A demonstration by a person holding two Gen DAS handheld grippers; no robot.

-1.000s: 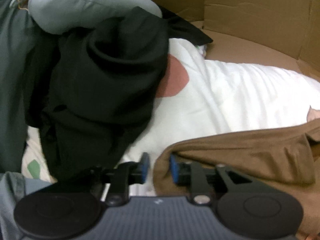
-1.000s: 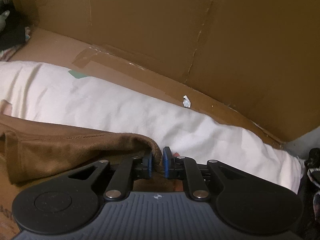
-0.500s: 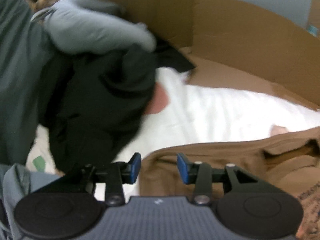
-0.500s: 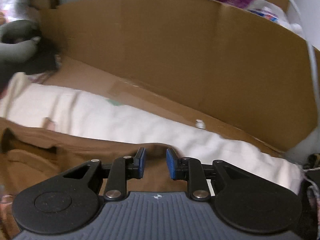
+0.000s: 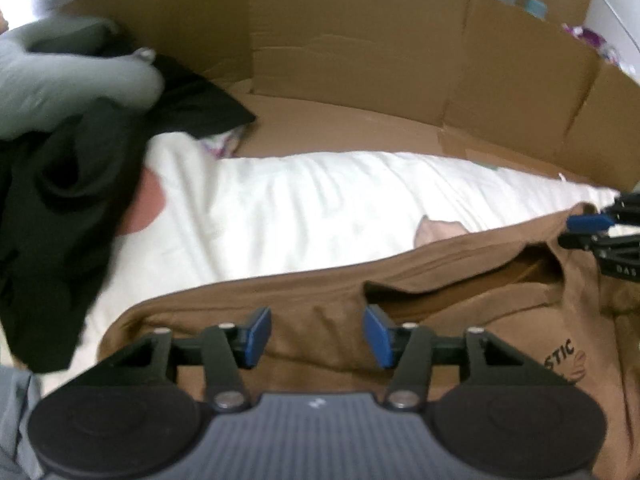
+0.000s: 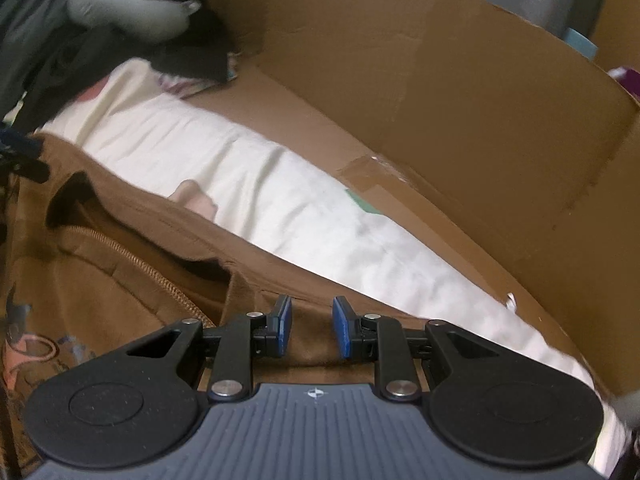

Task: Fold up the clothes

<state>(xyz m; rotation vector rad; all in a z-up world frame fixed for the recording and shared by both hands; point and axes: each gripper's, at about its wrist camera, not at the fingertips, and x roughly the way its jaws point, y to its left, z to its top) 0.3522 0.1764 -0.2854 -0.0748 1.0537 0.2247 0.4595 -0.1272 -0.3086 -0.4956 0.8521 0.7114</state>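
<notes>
Garment: brown shirt (image 5: 328,300), spread on white bedding (image 5: 304,216), collar opening gaping, printed graphic face up.
Left gripper (image 5: 316,334): jaws apart and opening above the shirt; nothing clamped.
Right gripper (image 6: 308,330): jaws apart over the shirt's edge, cloth unpinched.
Progress: seemingly early; shirt laid out, folds remain.
Surroundings: cardboard walls (image 6: 440,92) behind; dark clothes pile (image 5: 68,200) and grey cushion (image 5: 60,84) at left.

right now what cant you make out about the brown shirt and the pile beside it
- Brown shirt: its lower part is hidden by the left gripper, whose fingers are opening with nothing pinched, and cut off by the frame edge.
- Shirt print, left wrist view: only "STIC" reads; the rest is blurred.
- Dark clothes pile: motion blur; separate garments indistinguishable.
</notes>
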